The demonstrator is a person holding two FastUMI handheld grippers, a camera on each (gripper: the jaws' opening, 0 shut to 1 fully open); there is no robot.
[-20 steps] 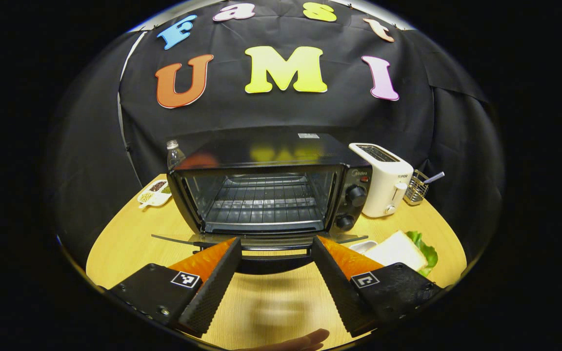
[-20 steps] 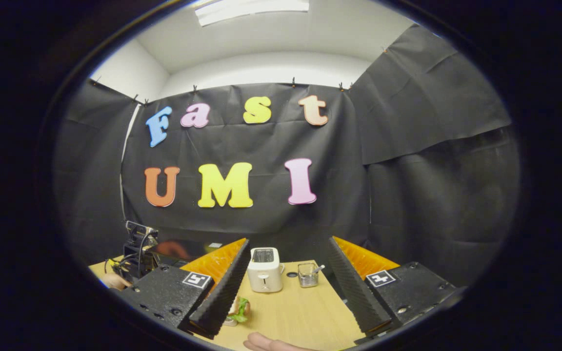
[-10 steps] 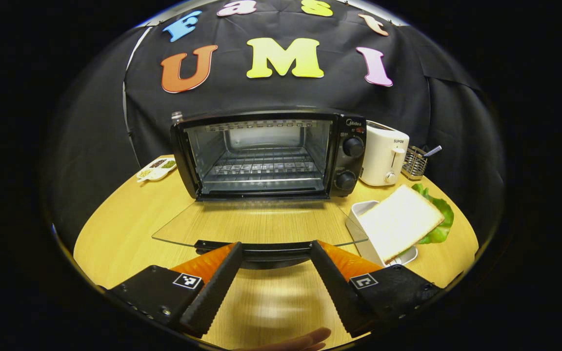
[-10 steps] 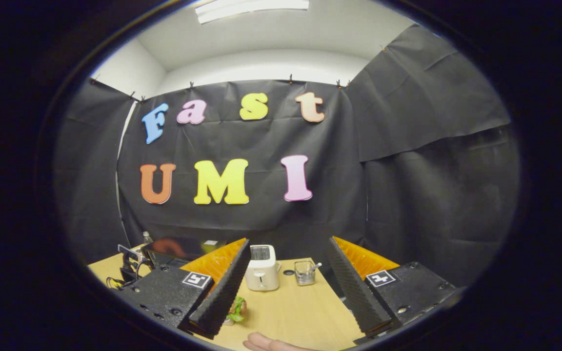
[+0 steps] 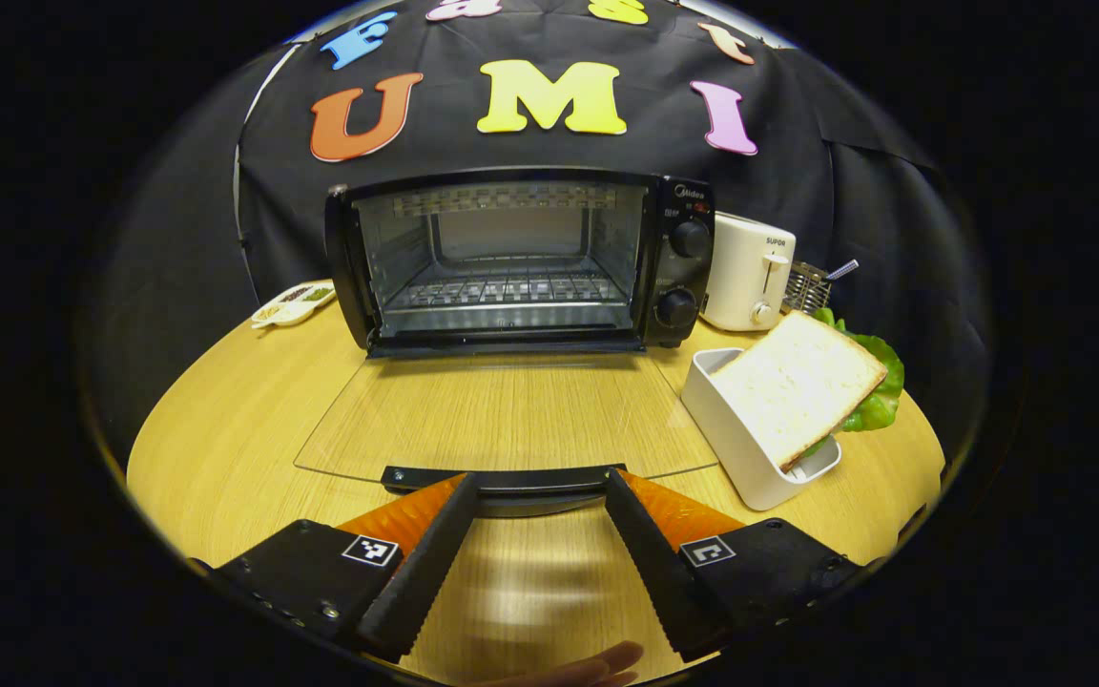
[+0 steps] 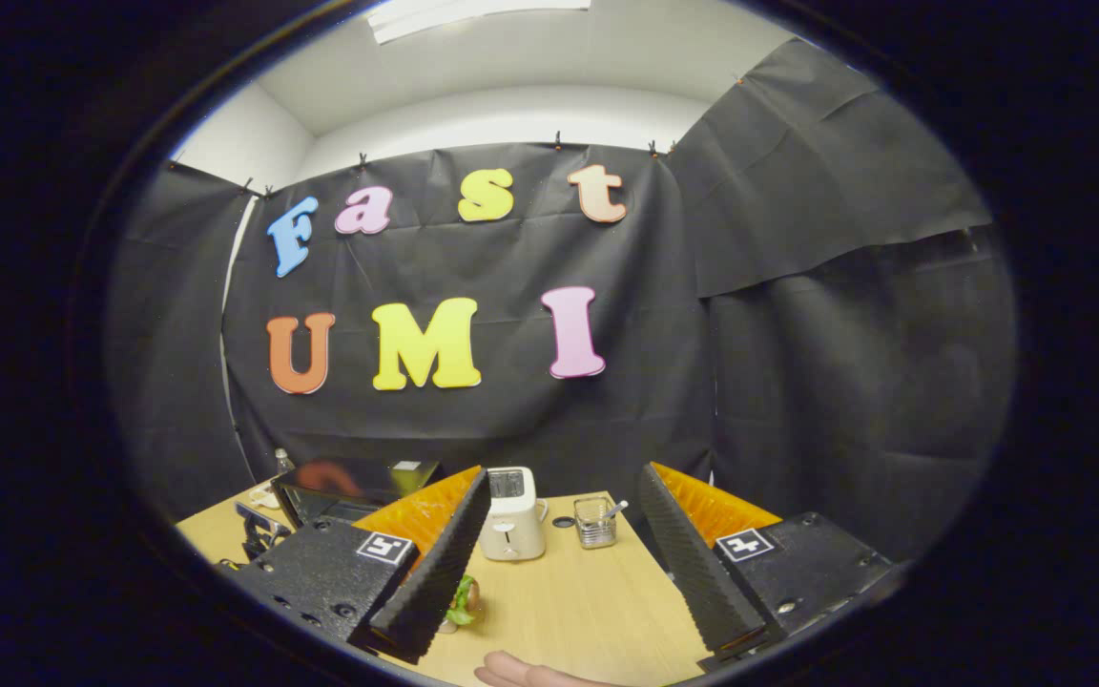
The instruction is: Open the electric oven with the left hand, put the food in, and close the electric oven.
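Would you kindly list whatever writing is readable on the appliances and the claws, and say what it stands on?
"Midea": on the electric oven, top of its control panel.
"SUPOR": on the toaster, upper front.
Markings by the oven's knobs: too small to read.
White sticker on the oven's top: too small to read.
Left claw and right claw: square patterned markers, no words.

In the right gripper view the oven (image 6: 349,482) at 8 o'clock is half hidden behind a finger (image 6: 435,563), which also covers most of the sandwich (image 6: 463,599), and the wire basket's (image 6: 594,525) contents are too small to tell.
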